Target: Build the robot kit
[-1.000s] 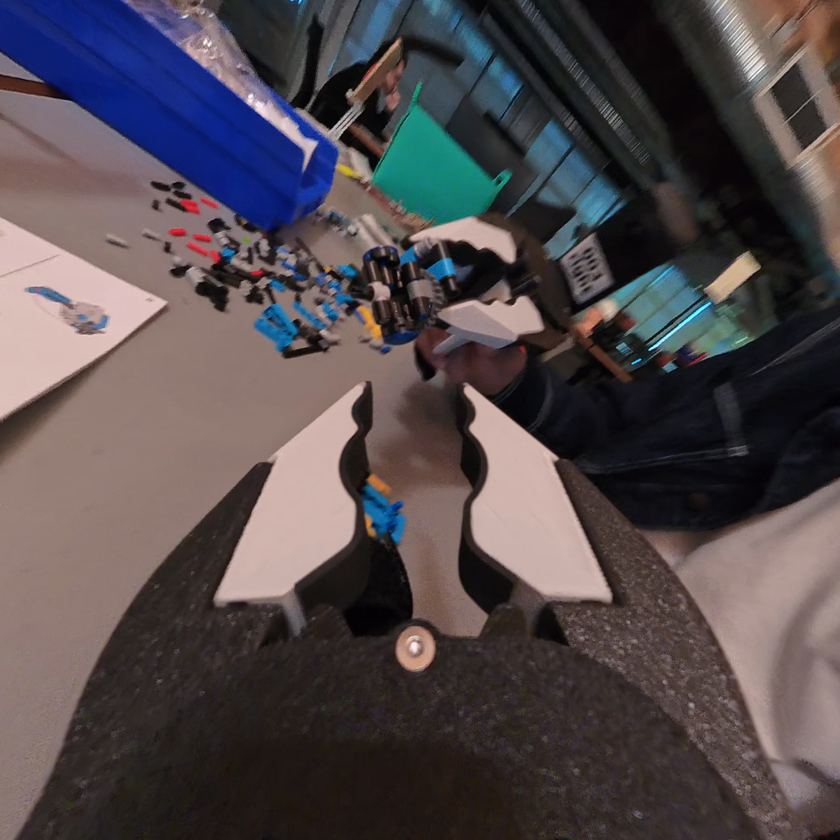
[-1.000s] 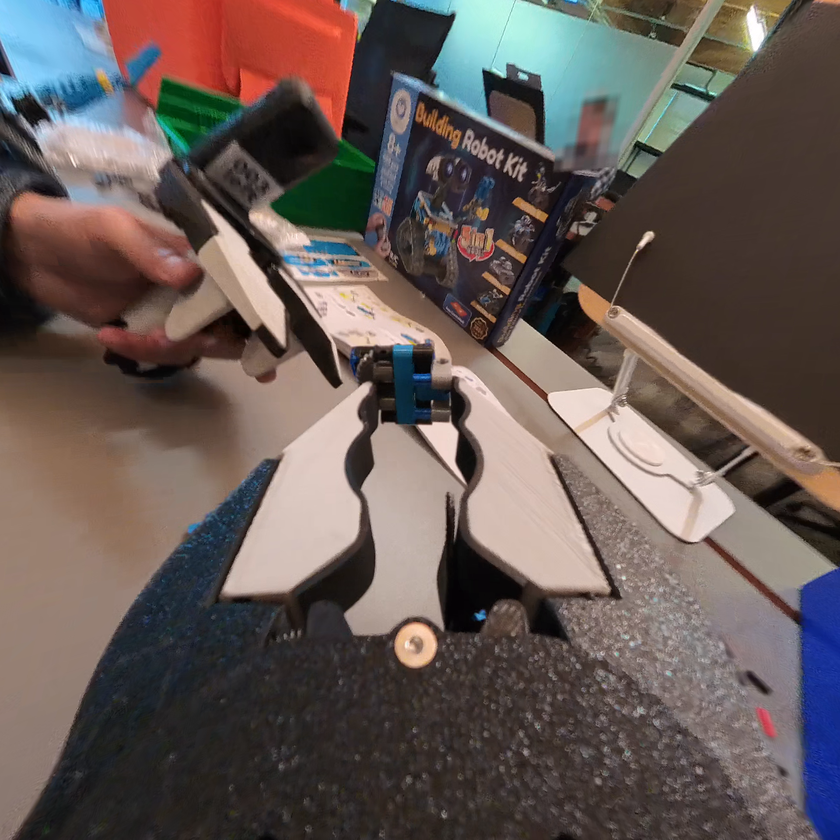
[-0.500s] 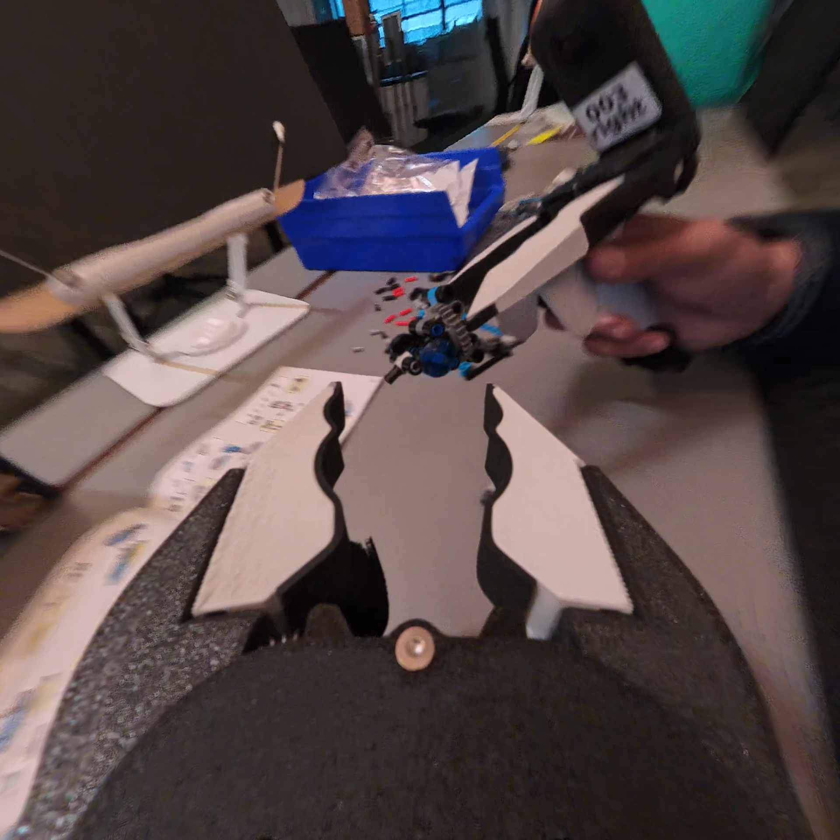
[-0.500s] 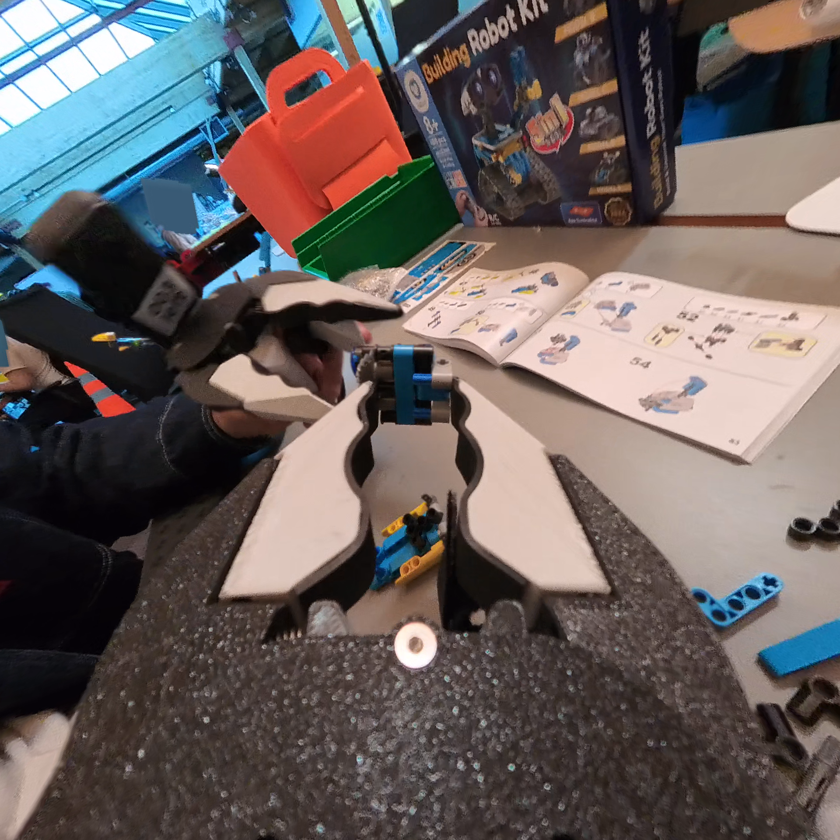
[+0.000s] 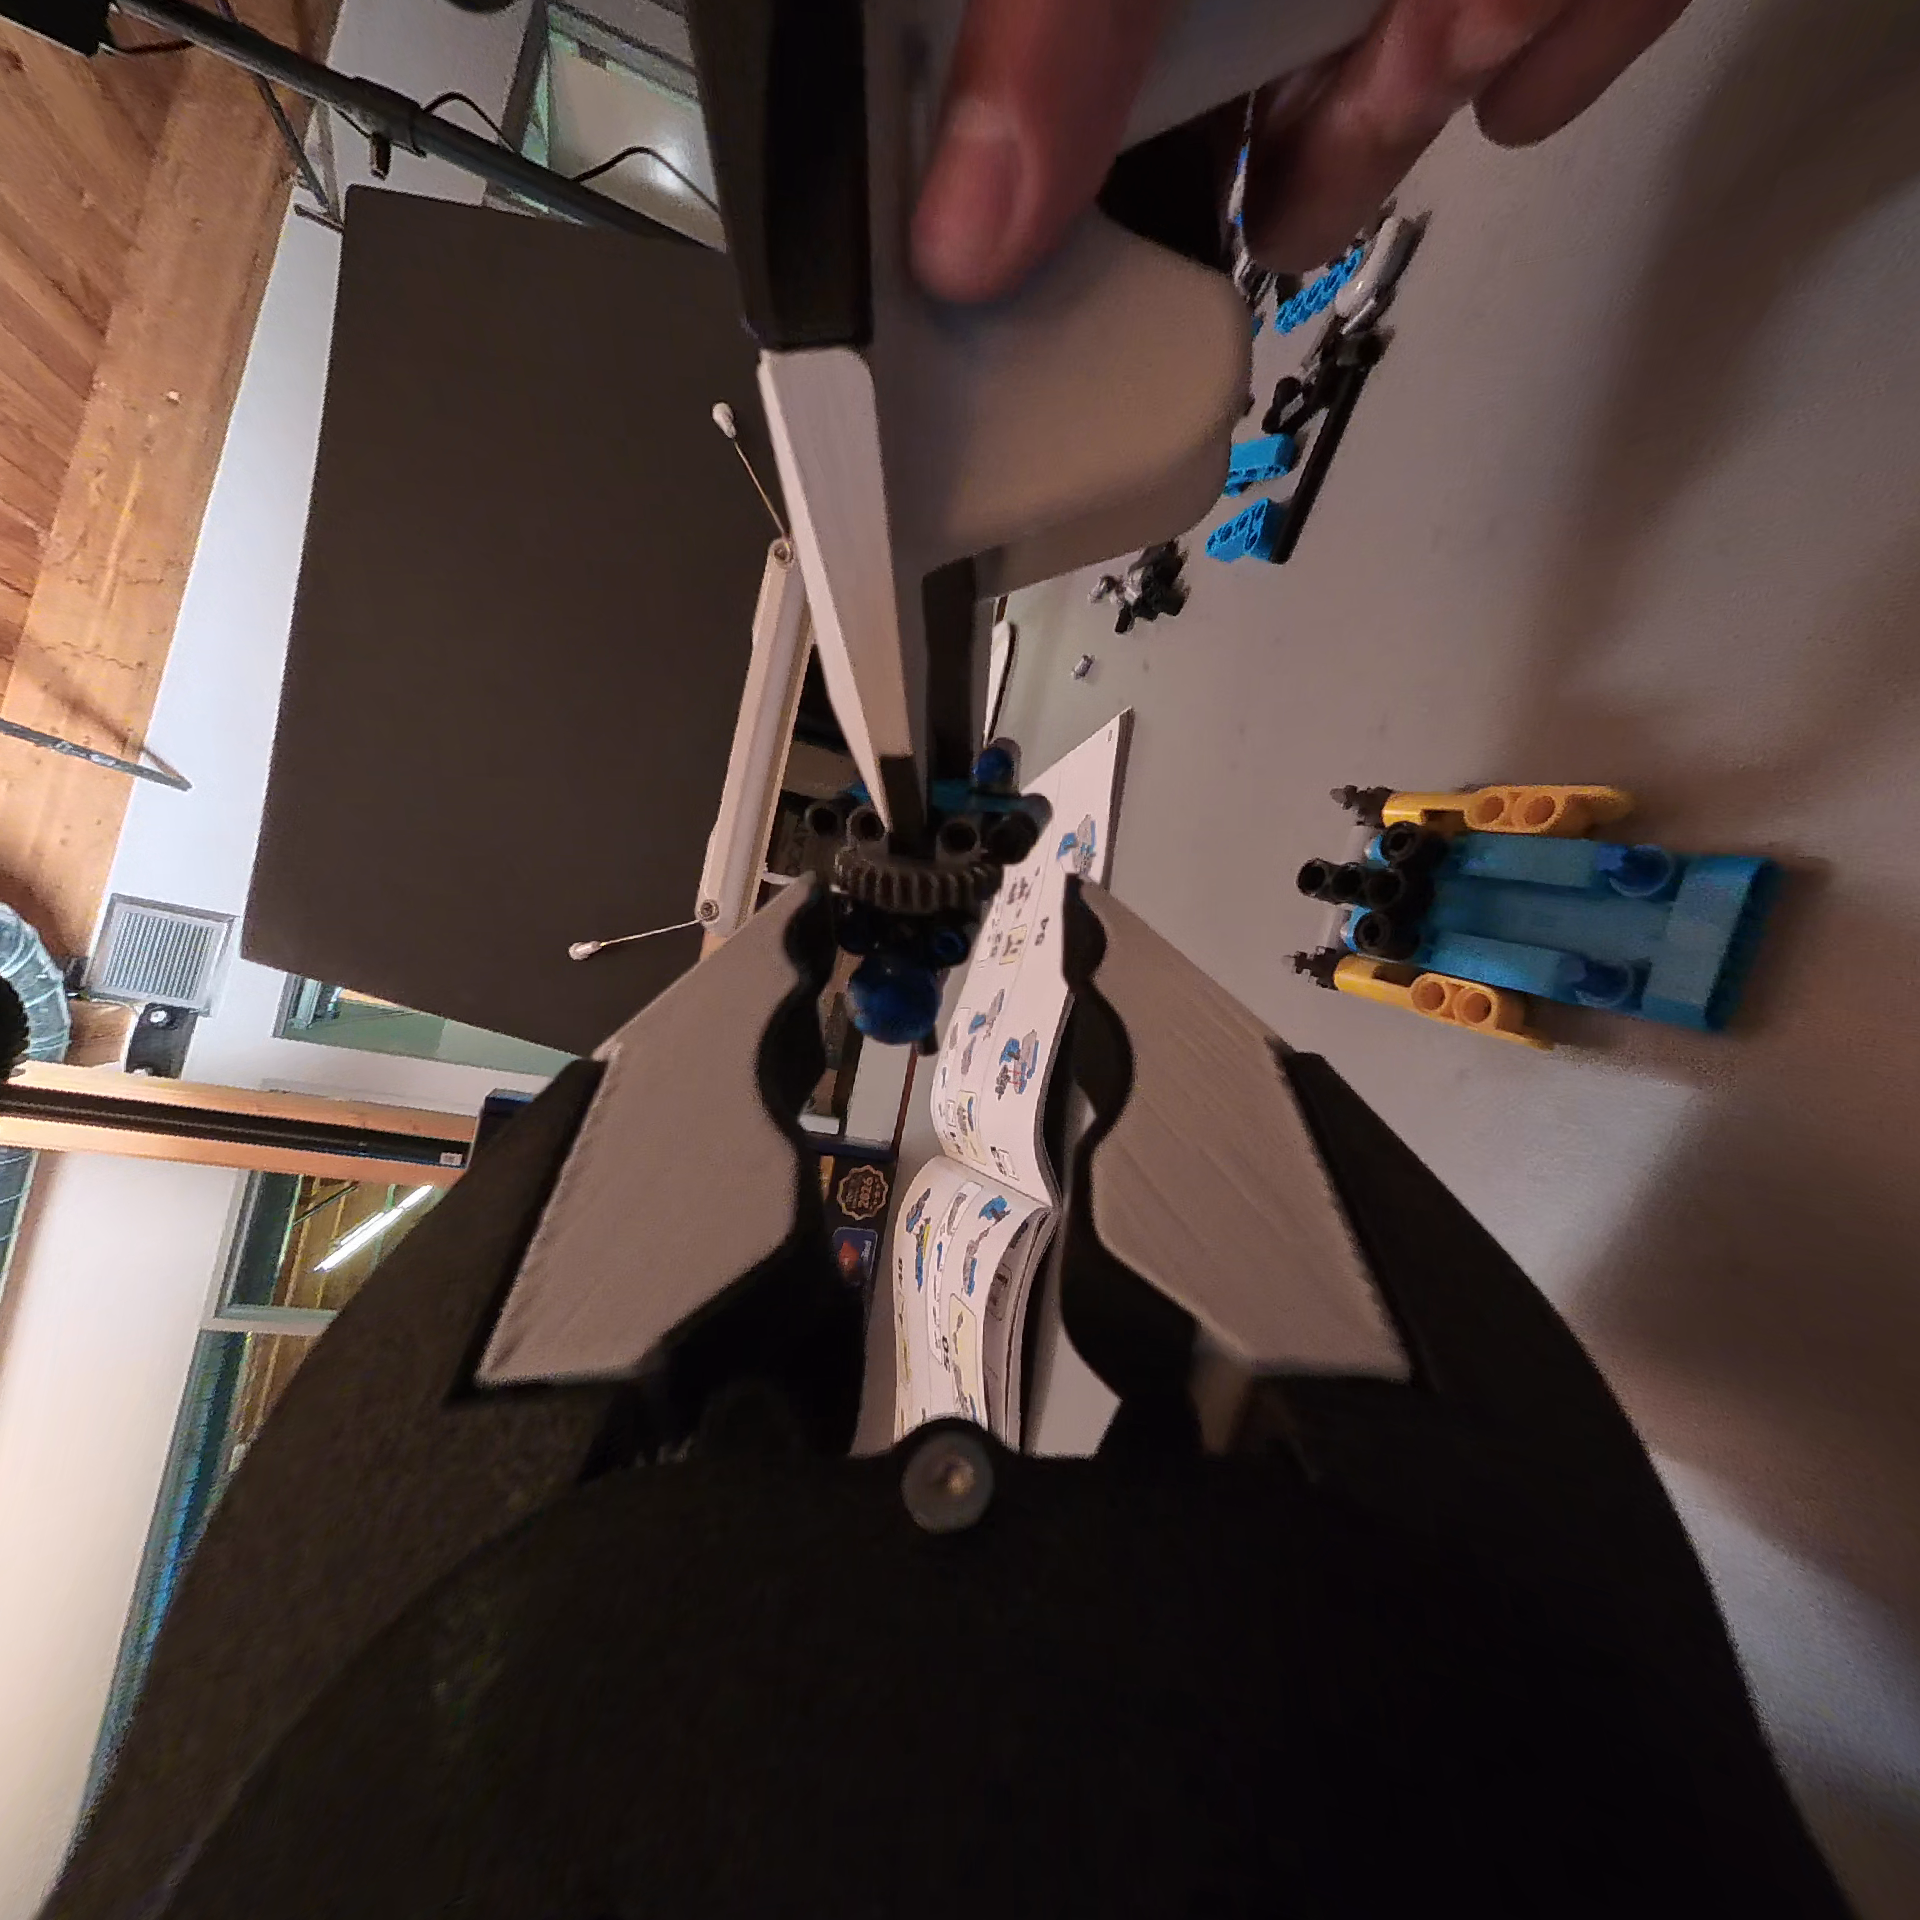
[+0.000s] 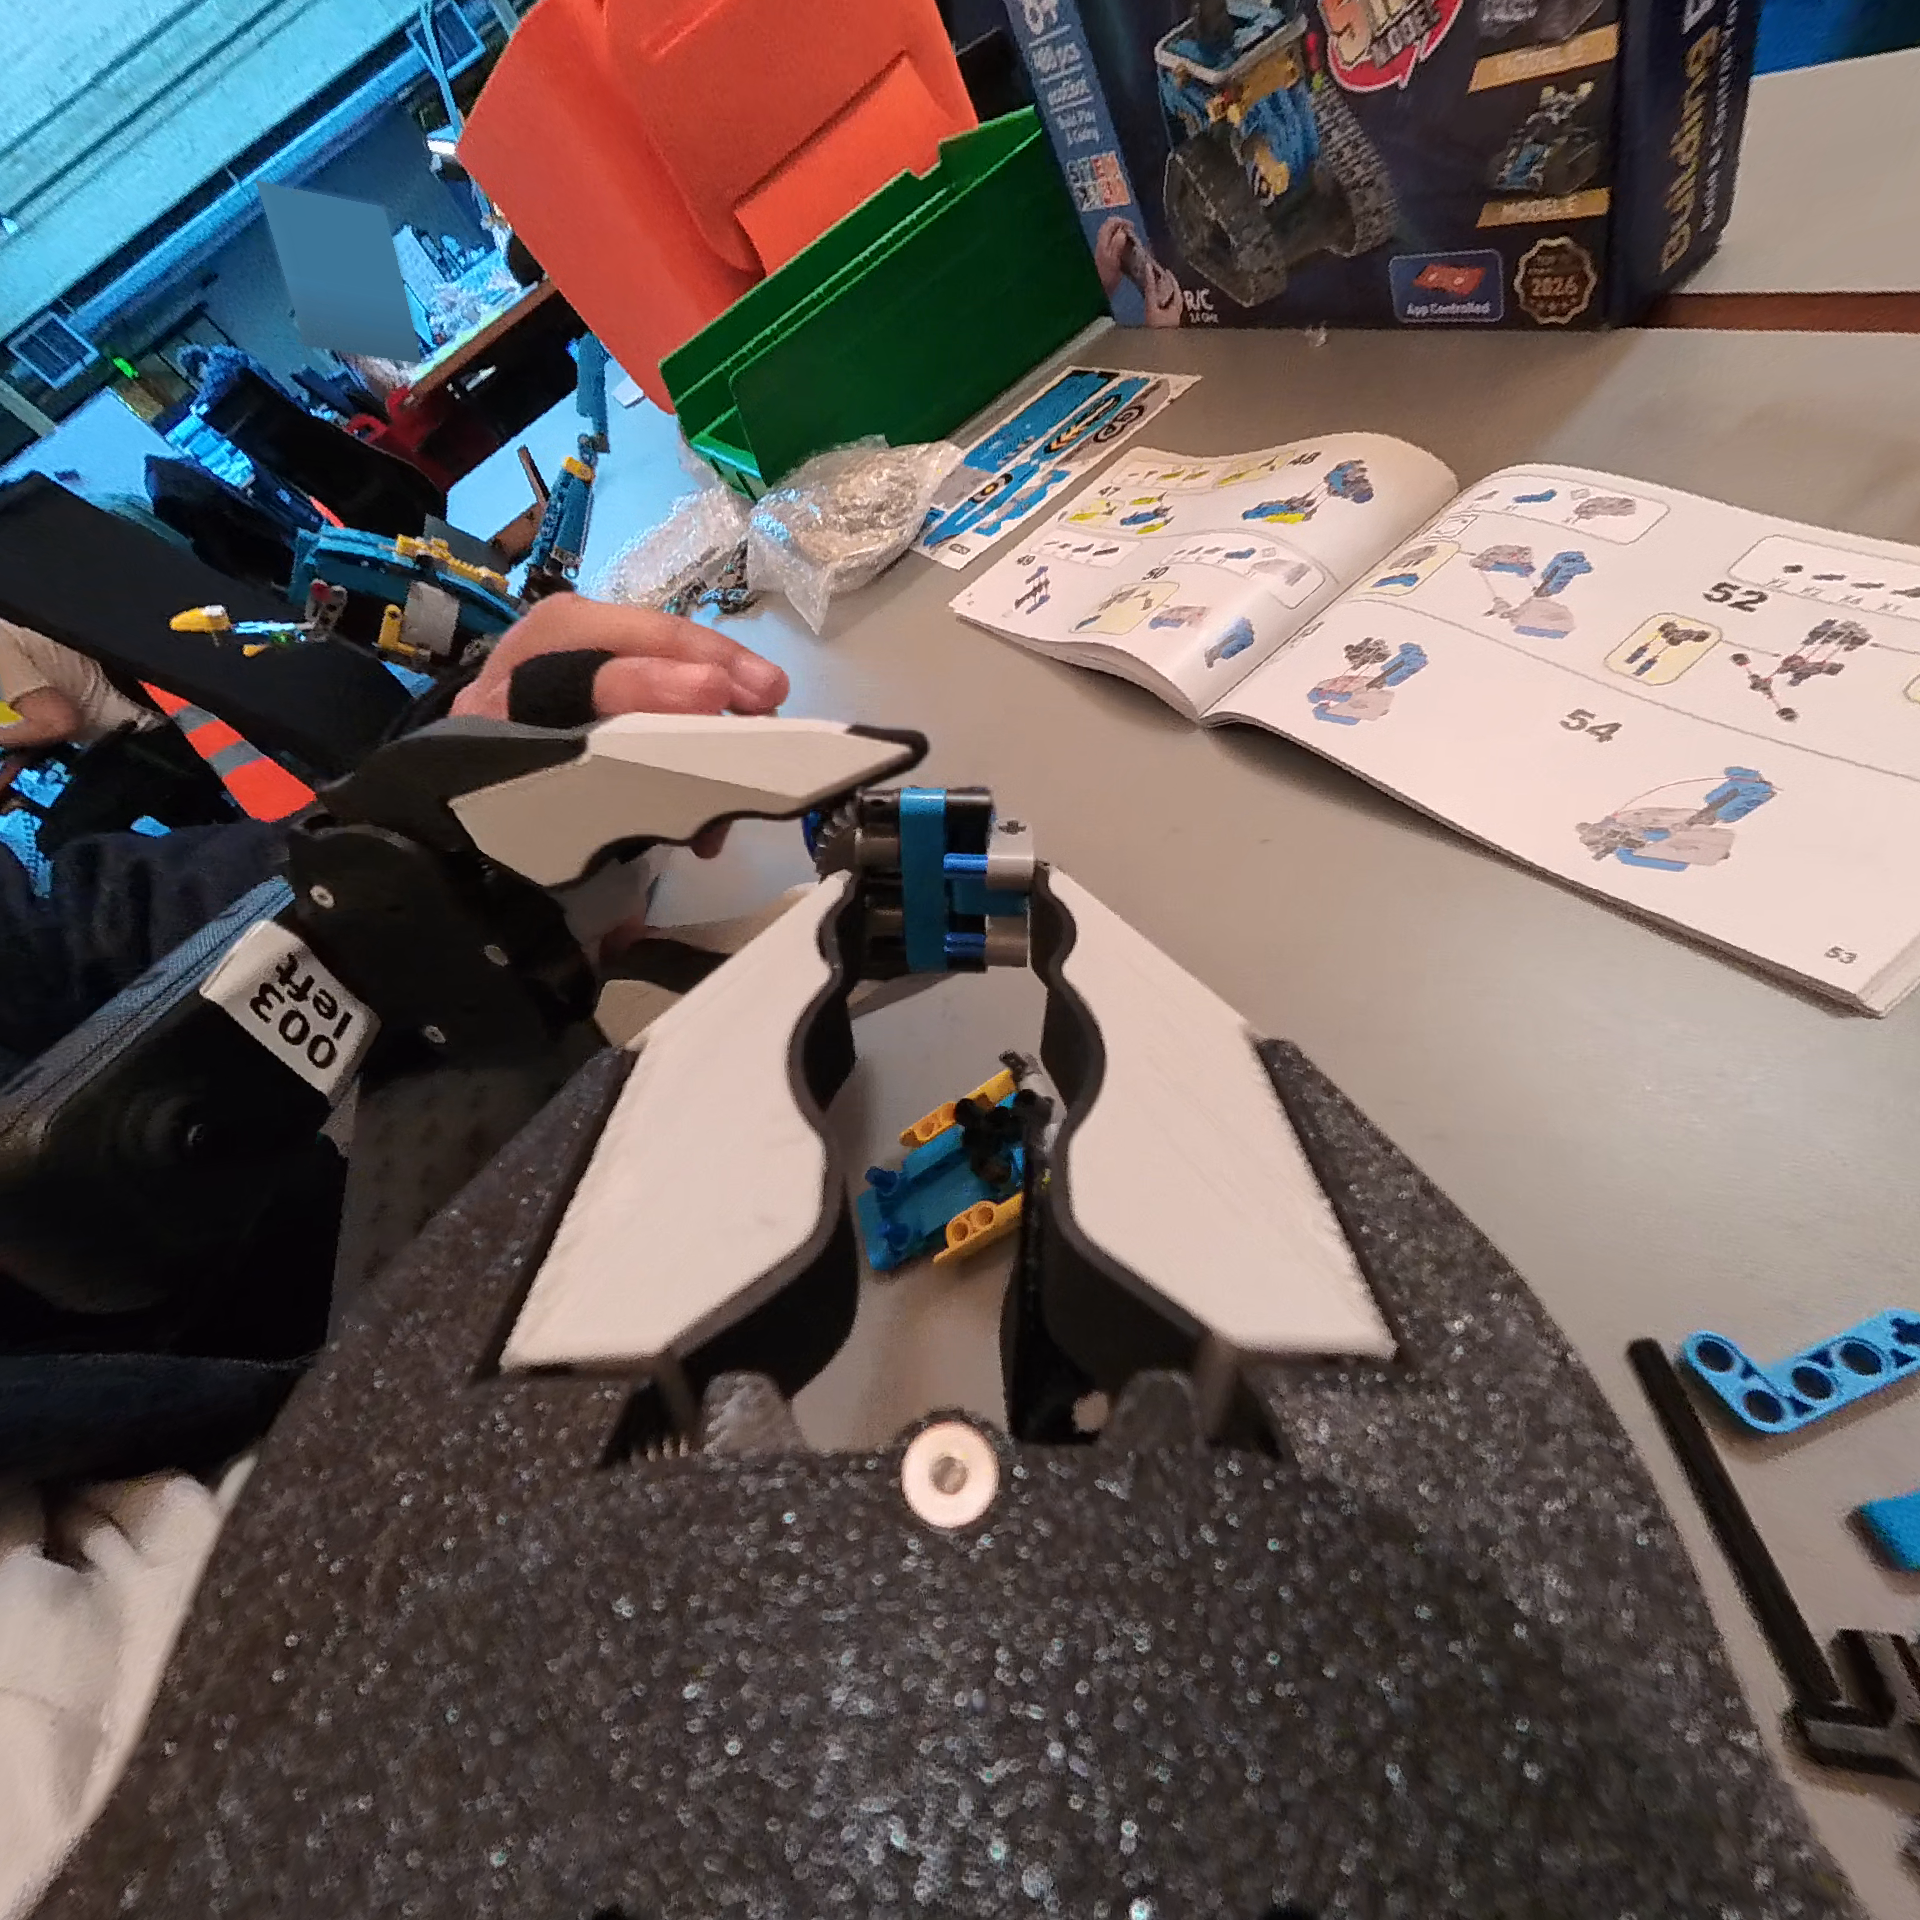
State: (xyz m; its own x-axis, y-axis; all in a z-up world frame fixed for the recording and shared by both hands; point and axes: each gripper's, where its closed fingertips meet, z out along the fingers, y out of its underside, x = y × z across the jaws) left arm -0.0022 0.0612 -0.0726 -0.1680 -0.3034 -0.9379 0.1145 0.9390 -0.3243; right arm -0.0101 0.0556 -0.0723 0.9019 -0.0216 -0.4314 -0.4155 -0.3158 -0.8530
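Right claw [image 6: 940, 883] is closed on a small built piece [image 6: 925, 831], black and blue, with grey pin ends and a dark gear [image 5: 904, 883] on its far side, held up off the bench [image 6: 1351, 1039]. Left claw [image 5: 940, 899] meets it end-on with fingers spread wide, gripping nothing; one finger [image 6: 727, 769] lies just above the piece. Directly below sits a blue-and-yellow sub-assembly [image 6: 951, 1174]. Beyond lies an open instruction booklet [image 6: 1455, 644], farther back a kit box [image 6: 1403, 156] and green bin [image 6: 883, 312], with loose blue beams [image 6: 1797, 1371] near the right edge.
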